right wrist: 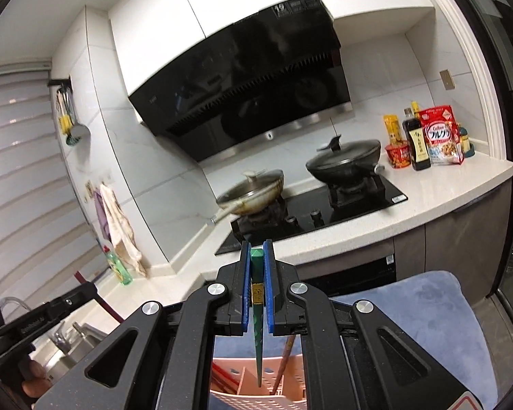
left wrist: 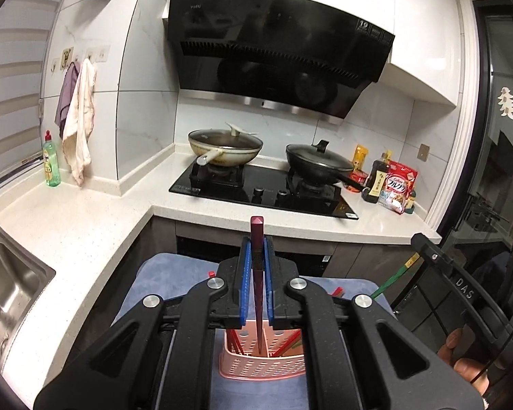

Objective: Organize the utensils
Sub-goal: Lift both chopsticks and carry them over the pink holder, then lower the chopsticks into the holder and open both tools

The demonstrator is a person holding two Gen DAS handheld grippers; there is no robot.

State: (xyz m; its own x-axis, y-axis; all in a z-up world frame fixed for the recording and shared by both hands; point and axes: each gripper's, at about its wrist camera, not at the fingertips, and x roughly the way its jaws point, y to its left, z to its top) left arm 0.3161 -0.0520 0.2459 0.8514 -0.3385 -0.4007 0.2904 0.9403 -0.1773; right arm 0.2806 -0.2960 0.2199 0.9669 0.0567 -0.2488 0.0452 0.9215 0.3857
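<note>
Left gripper [left wrist: 257, 266] has its blue-padded jaws pinched on a dark red chopstick [left wrist: 257, 294], square-topped and tapering, whose tip hangs at 6 o'clock inside the pink perforated plastic basket [left wrist: 261, 369]. Right gripper [right wrist: 256, 273] is likewise clamped on a green chopstick [right wrist: 257, 335] with a gold band, its point also at 6 o'clock, over the same slotted basket [right wrist: 256, 399]. More red chopsticks [left wrist: 234, 343] lean inside. Under the basket lies a soft blue cloth [left wrist: 167, 273].
</note>
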